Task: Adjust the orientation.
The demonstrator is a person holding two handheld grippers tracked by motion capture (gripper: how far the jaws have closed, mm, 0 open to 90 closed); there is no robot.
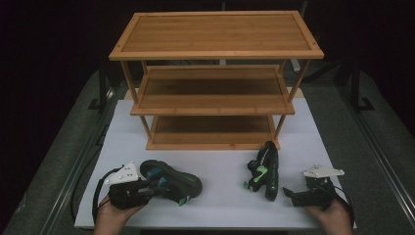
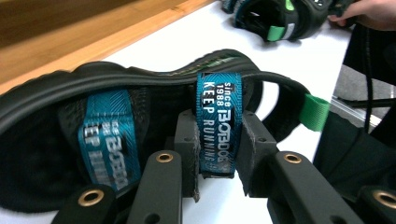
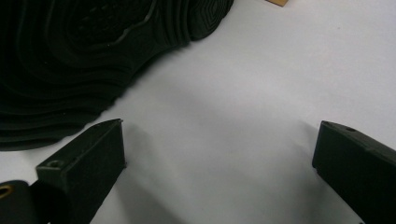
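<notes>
We've got the left claw (image 2: 215, 154) pinching the teal strap (image 2: 218, 123) of the near sandal (image 1: 172, 181), which sits on the desk (image 1: 220, 171) in front of the bamboo shoe rack (image 1: 215, 83). Risk here: that strap is soft, so a lift could let the sandal swing or slip free. Our right claw (image 3: 219, 154) is spread wide, empty, just beside the other sandal (image 1: 265, 170), lying on its side.

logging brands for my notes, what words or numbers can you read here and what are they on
"since 1988 BOBDOG KEEP RUNNING" on the teal strap of the left sandal, which the left gripper pinches; some letters look mirrored, so the brand spelling is uncertain.
The second teal strap carries the same kind of print, too blurred to read in full.
No readable text on the right sandal or the shelf.
</notes>
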